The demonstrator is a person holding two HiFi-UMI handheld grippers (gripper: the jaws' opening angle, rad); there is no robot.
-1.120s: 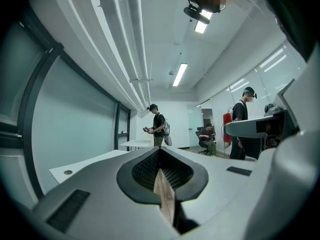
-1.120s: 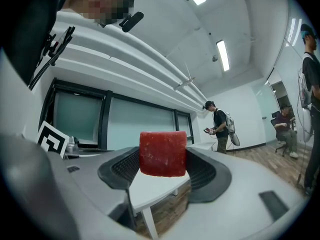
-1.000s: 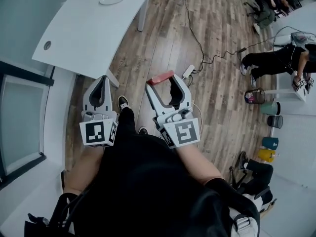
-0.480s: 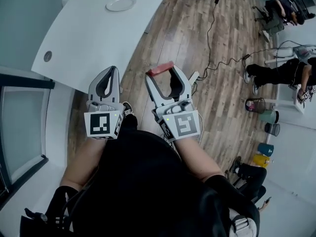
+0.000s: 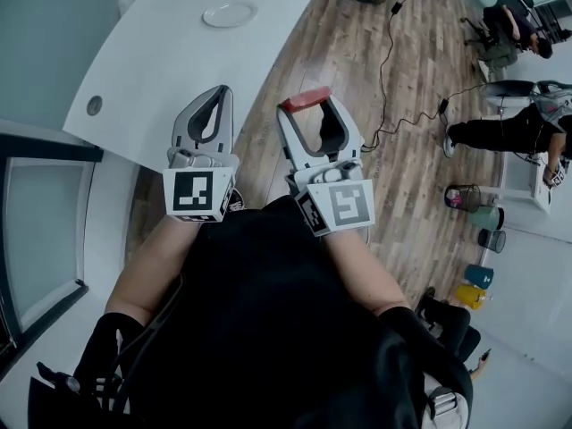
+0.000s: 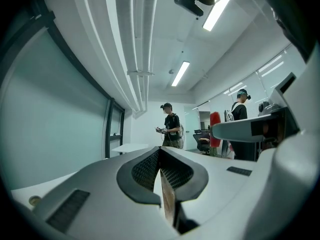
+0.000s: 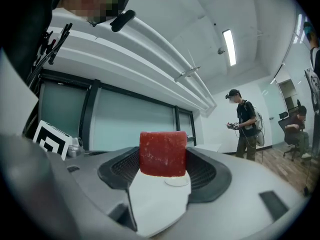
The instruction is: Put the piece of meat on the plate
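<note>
- Right hand-held gripper was clamped on the piece of meat, a red block pinched at the jaw tips and held in the air.
- Left hand-held gripper had its jaws pressed together with nothing between them.
- Both were raised side by side near the edge of the white table.
- Plate sat farther along the table, well apart from the meat.

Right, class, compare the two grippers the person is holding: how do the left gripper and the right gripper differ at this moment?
The left gripper has its jaws together with nothing between them; the right gripper is shut on the red piece of meat. In the head view, the left gripper's tip shows against the white table, the right gripper's against the wooden floor. Both point forward, short of the plate.
</note>
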